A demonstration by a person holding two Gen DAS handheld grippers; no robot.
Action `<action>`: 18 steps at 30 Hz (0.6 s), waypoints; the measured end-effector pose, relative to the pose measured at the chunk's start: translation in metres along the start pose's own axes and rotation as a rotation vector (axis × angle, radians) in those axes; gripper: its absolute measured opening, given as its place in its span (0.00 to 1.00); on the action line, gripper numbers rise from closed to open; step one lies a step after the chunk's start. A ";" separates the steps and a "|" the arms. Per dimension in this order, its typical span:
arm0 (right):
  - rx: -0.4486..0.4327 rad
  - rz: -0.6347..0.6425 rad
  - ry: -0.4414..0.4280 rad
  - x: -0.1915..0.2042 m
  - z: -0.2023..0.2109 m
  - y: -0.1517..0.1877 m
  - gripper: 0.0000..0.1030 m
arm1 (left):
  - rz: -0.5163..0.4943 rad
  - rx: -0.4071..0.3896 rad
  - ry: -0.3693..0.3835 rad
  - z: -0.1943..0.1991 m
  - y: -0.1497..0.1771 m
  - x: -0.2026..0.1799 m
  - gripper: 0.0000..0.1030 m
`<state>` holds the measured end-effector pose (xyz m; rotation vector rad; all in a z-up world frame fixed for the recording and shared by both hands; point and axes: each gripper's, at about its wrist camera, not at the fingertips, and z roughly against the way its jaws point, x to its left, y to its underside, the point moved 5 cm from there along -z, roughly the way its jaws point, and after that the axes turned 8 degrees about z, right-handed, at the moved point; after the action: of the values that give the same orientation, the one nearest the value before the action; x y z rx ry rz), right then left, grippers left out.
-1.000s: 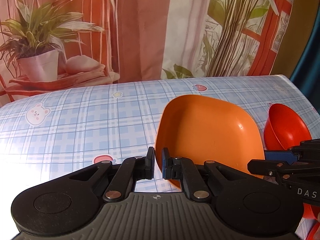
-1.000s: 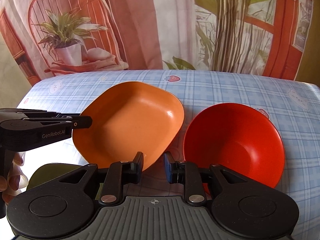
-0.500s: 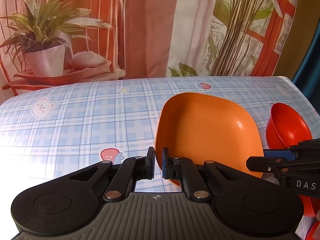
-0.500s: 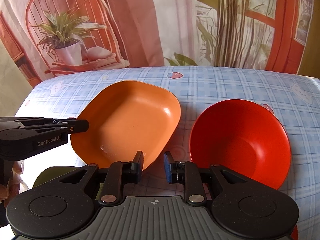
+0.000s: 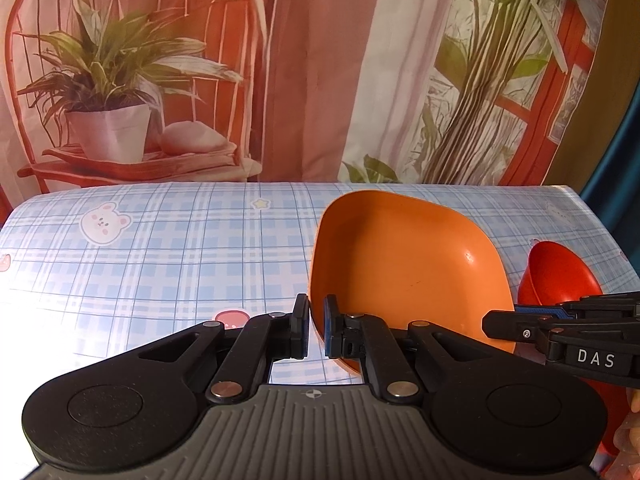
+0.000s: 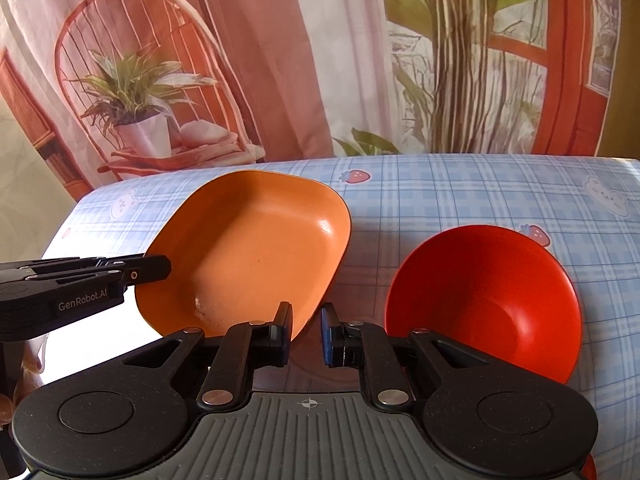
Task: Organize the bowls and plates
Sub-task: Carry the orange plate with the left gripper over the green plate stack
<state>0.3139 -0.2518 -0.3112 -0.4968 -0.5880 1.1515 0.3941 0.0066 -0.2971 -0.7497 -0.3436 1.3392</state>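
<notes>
Our left hand-held gripper (image 5: 316,330) is clamped on the rim of the orange plate (image 5: 408,272). One pad sits inside the plate wall and the other outside, at the plate's 7 o'clock corner in the left wrist view. This edge grip suits a shallow plate because the wall is the only part thin enough to fit between the pads. The plate hangs tilted, with its far rim up toward 12 o'clock, and it appears to be lifted clear of the tabletop (image 5: 180,264) rather than resting on it. We judge it is being carried for stacking.

Our right hand-held gripper (image 6: 306,332) holds nothing. Its jaws have just been closing and now stand a narrow gap apart, and through that gap we see only shadowed tabletop. In the right wrist view the plate is at 11 o'clock from these jaws. Its near corner passes behind the left finger without touching either pad.

The red bowl (image 6: 488,304) is at 2 o'clock, just beside the right finger. Its near rim is hidden behind the finger linkage, so we cannot tell whether they touch. The bowl looks to be resting on the tabletop, apart from the plate.

We judge that the two dishes still have to be brought together. The right hand-held gripper waits low beside the bowl, well placed to take its rim.
</notes>
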 end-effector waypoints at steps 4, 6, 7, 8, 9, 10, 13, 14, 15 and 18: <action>-0.029 0.042 -0.001 0.005 0.011 -0.005 0.13 | -0.015 -0.034 -0.011 0.020 -0.002 -0.005 0.08; -0.039 0.053 -0.005 0.009 0.018 -0.006 0.12 | -0.021 -0.048 -0.017 0.032 -0.002 -0.008 0.08; -0.045 0.059 -0.003 0.011 0.021 -0.006 0.12 | -0.021 -0.056 -0.019 0.038 -0.001 -0.010 0.09; -0.053 0.064 -0.004 0.013 0.024 -0.006 0.11 | -0.021 -0.063 -0.022 0.044 0.000 -0.012 0.09; -0.059 0.067 -0.007 0.015 0.028 -0.006 0.11 | -0.021 -0.070 -0.025 0.051 0.001 -0.014 0.09; -0.066 0.069 -0.010 0.016 0.032 -0.005 0.11 | -0.022 -0.077 -0.029 0.057 0.003 -0.016 0.09; -0.085 0.082 -0.018 0.021 0.044 -0.004 0.10 | -0.012 -0.089 -0.037 0.075 0.010 -0.022 0.10; -0.091 0.088 -0.020 0.022 0.049 -0.003 0.10 | -0.006 -0.092 -0.039 0.080 0.012 -0.024 0.10; -0.097 0.095 -0.023 0.023 0.054 -0.002 0.09 | 0.001 -0.095 -0.041 0.086 0.015 -0.026 0.10; -0.113 0.114 -0.034 0.027 0.068 0.003 0.09 | 0.014 -0.107 -0.050 0.100 0.023 -0.030 0.10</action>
<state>0.2749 -0.2209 -0.2570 -0.6149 -0.6644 1.2412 0.3072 0.0081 -0.2344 -0.8096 -0.4537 1.3623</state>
